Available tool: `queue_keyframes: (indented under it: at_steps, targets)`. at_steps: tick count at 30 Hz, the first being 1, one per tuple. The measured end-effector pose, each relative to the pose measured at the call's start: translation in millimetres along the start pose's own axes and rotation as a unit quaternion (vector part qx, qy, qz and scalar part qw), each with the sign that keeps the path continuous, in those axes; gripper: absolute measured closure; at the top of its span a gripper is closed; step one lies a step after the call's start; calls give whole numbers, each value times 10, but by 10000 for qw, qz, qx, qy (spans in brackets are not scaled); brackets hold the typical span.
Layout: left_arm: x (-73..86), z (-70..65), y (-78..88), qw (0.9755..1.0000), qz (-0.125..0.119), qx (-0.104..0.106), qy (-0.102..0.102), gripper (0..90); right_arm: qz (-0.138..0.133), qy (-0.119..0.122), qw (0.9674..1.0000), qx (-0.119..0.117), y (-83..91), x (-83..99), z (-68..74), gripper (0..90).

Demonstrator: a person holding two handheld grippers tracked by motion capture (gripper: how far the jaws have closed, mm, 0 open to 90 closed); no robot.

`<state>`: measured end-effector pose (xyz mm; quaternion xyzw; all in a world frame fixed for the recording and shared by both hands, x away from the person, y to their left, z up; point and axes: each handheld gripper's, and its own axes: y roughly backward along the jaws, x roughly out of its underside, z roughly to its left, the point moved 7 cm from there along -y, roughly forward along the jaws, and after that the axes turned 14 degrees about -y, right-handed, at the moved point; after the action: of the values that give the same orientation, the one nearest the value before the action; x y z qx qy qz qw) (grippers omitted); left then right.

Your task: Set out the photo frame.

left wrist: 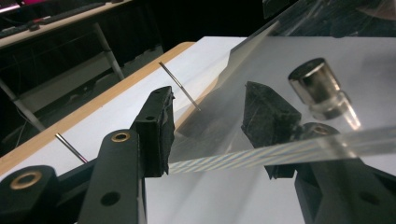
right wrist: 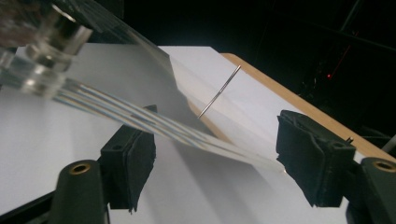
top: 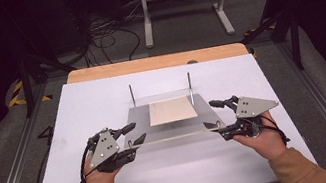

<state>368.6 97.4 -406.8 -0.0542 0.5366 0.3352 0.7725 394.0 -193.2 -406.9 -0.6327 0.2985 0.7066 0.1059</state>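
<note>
A clear acrylic sheet [top: 171, 120] sits at the centre of the high view, its near edge lifted off the white board [top: 79, 116] while its far edge rests down among two thin upright metal pins [top: 190, 87] near the middle of the frame. Under the sheet lie a grey plate [top: 138, 118] and a pale wooden square [top: 172, 109].

The left gripper [top: 131, 140], at lower left of centre in the high view, has its jaws pinching the near left corner of the sheet. In the left gripper view the sheet's edge [left wrist: 261, 156] runs across the frame between the two black pads [left wrist: 159, 130], one pad above it and one seen through it from below. A short metal stud [left wrist: 315, 84] stands on the sheet at upper right of that view.

The right gripper [top: 218, 122], at lower right of centre, reaches the near right corner of the sheet. In the right gripper view the sheet's edge [right wrist: 154, 126] crosses from upper left to lower right between the jaws; it lies on the left pad [right wrist: 135, 158], and its tip comes just up to the right pad [right wrist: 313, 158]. The jaws stand spread wide, and whether they press on the sheet I cannot tell.

The wooden table edge [top: 156, 62] shows beyond the board, and a white metal frame [top: 183, 4] stands on the floor at the top of the high view, with loose cables [top: 105, 35] to its left.
</note>
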Motion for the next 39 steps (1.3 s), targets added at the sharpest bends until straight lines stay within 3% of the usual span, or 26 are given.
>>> queue_keyframes:
  at_steps: [6,10,15,19,25,39]
  targets:
    - [-27,40,-4,10000,-44,-50,-16,513,-209,112,9997,-77,-109,-107,-9,330]
    - [-38,46,-10,9999,-71,-70,-8,513,-196,282,9994,-36,-186,-123,-16,394]
    - [-50,57,-15,9999,-101,-81,-8,513,-120,239,9996,3,-236,-99,-25,517]
    - [-55,69,-15,9999,-118,-94,-47,513,-72,355,9993,100,-250,-95,-29,553]
    - [-65,102,-12,9996,-173,-160,-156,518,-8,639,9977,233,-255,-116,-28,588]
    - [-89,162,-5,9989,-253,-282,-266,529,-19,738,9968,294,-264,-167,-37,614]
